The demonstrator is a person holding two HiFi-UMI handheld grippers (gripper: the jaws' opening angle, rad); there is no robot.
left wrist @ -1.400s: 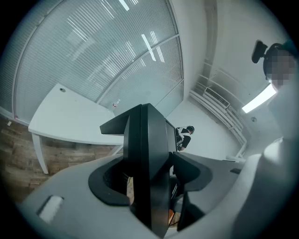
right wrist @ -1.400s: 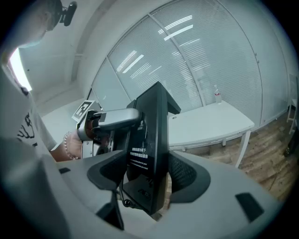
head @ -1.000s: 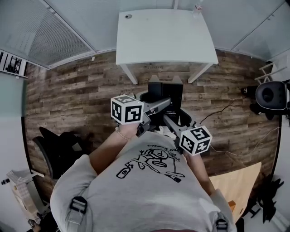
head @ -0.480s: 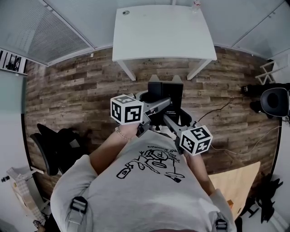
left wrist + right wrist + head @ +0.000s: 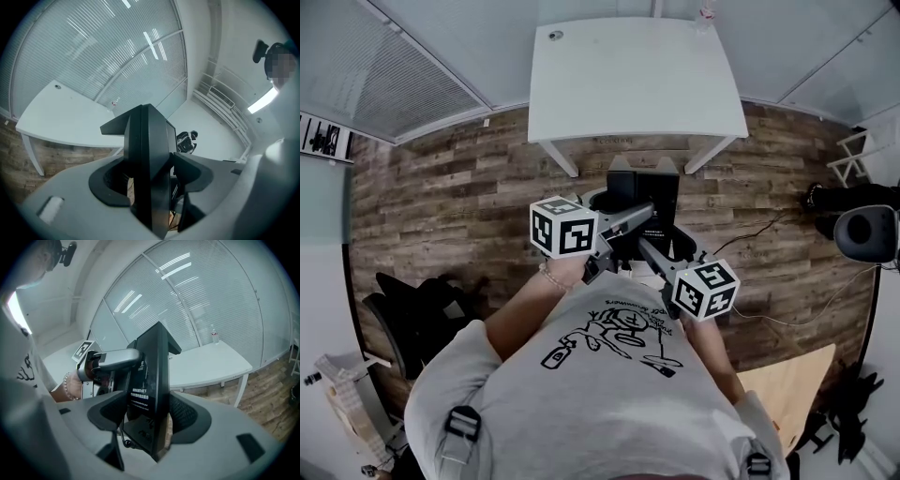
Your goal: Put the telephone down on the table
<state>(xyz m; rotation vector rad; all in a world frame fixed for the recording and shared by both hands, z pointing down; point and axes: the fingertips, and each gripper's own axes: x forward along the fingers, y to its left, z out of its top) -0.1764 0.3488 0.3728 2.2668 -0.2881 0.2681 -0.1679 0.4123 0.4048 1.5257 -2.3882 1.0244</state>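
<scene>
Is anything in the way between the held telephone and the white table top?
Nothing visible does. Only floor lies between the telephone and the table; a bottle and a small round thing sit at its far corners.

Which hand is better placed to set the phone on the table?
Left, barely: the left gripper and right gripper both clamp the phone, but the left sits nearer the table.

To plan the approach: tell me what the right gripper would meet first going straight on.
Probably the white table, at its near edge, beyond the telephone the right gripper holds; the telephone hides the exact line.
</scene>
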